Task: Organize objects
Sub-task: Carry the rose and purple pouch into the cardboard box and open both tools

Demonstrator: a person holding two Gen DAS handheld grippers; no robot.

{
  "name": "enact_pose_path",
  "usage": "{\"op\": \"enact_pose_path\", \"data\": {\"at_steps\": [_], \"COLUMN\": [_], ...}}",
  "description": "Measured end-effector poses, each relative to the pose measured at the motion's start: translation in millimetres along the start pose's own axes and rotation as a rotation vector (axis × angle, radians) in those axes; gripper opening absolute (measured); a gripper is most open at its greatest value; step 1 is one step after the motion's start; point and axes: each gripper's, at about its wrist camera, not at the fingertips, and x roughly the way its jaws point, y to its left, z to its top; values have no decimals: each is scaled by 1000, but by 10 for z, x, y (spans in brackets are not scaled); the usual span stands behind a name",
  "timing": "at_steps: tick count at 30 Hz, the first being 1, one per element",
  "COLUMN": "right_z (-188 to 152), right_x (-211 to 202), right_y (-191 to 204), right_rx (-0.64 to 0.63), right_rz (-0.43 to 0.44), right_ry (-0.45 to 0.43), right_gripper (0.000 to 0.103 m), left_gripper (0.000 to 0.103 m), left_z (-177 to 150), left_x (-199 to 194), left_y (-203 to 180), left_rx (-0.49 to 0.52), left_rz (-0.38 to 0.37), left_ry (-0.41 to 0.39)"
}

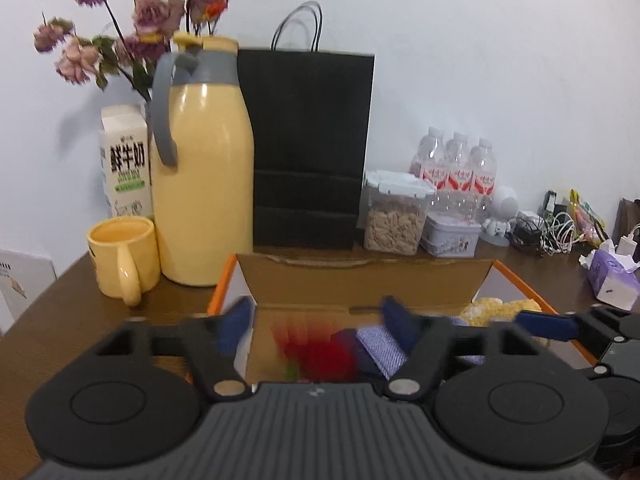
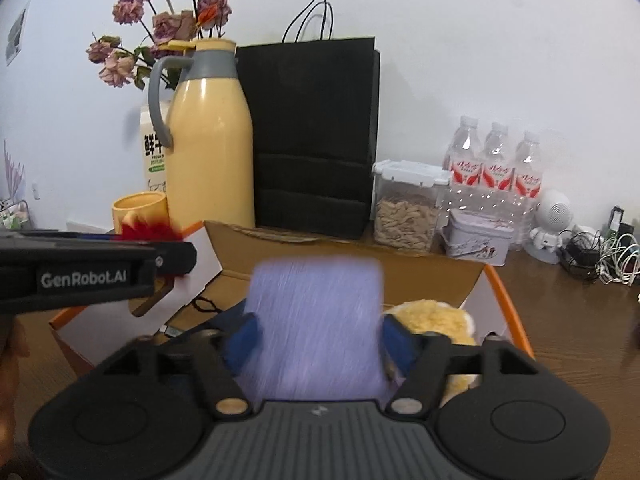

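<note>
"GenRobot.AI" is printed on the left tongs [image 2: 176,258]. A milk carton [image 1: 126,160] with Chinese characters stands far left on the table [image 1: 60,304]. Both tongs gape apart; right tongs [image 2: 316,336] straddle a blurred lilac cloth [image 2: 316,320] over the open cardboard box [image 1: 360,276].

The yellow jug [image 1: 204,184] and mug [image 1: 122,258] look like smooth glossy plastic or ceramic, the black bag [image 1: 308,148] is matt paper, and the open box [image 1: 360,280] is rough brown cardboard. The lilac cloth [image 2: 316,320] looks woven, the yellow bundle [image 2: 436,320] fluffy, and the desk [image 1: 52,320] is dark matt wood grain.
</note>
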Motion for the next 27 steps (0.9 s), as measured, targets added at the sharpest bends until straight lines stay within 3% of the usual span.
{"op": "enact_pose_path", "data": {"at_steps": [2, 4, 17, 27], "right_z": [-6, -16, 5, 85], "right_x": [-48, -82, -206, -579], "right_y": [7, 23, 51, 92], "right_rx": [-7, -17, -36, -79], "right_rz": [5, -1, 0, -15], "right_ry": [-8, -11, -31, -78], "right_gripper": [98, 103, 103, 103], "left_gripper": [103, 103, 103, 103], "left_z": [-8, 3, 94, 265], "left_x": [-96, -162, -310, -657], "left_y": [-14, -25, -48, -96], "left_rx": [5, 3, -1, 12], "left_rz": [4, 8, 17, 33], "left_ry": [-45, -78, -108, -149]}}
